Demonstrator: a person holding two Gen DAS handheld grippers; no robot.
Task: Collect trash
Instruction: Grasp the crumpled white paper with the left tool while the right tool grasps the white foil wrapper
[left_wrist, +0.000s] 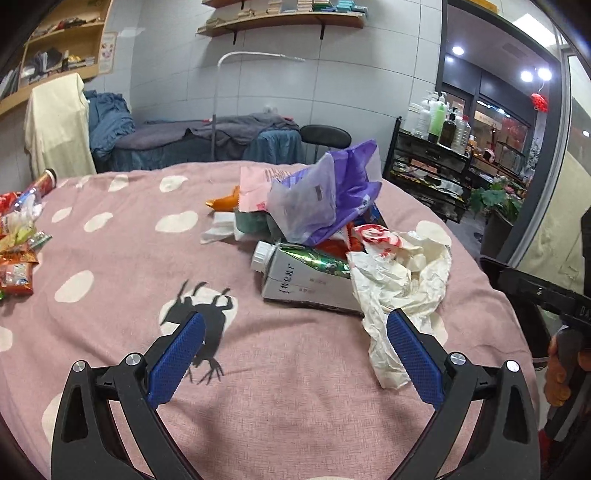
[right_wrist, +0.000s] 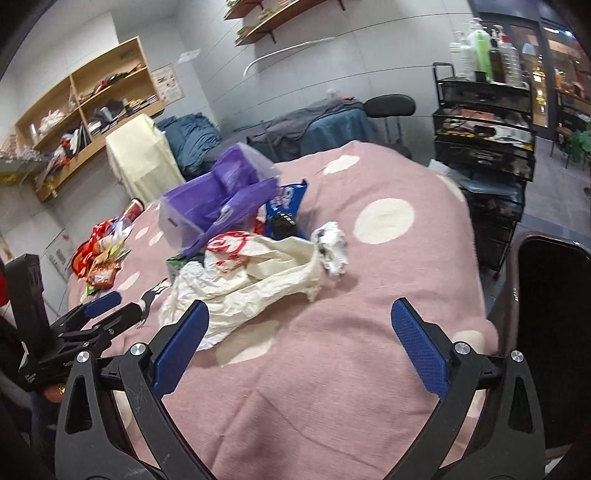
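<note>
A trash pile lies on the pink spotted cloth (left_wrist: 122, 243): a purple plastic bag (left_wrist: 332, 195), a grey carton (left_wrist: 299, 284), crumpled cream paper (left_wrist: 399, 280) and a red-and-white wrapper (left_wrist: 373, 236). My left gripper (left_wrist: 295, 325) is open and empty, its right finger beside the cream paper. My right gripper (right_wrist: 299, 314) is open and empty, just short of the cream paper (right_wrist: 258, 284). The purple bag (right_wrist: 218, 199), a blue packet (right_wrist: 286, 201) and a crumpled white wad (right_wrist: 332, 247) lie beyond it. The left gripper also shows at the left of the right wrist view (right_wrist: 107, 308).
More snack wrappers (left_wrist: 16, 258) and a red can (left_wrist: 46, 181) lie at the cloth's far left. A dark bin (right_wrist: 550, 314) stands to the right of the table. A black wire cart (right_wrist: 484, 133) with bottles, a stool (left_wrist: 325, 136) and a covered bed (left_wrist: 207, 140) stand behind.
</note>
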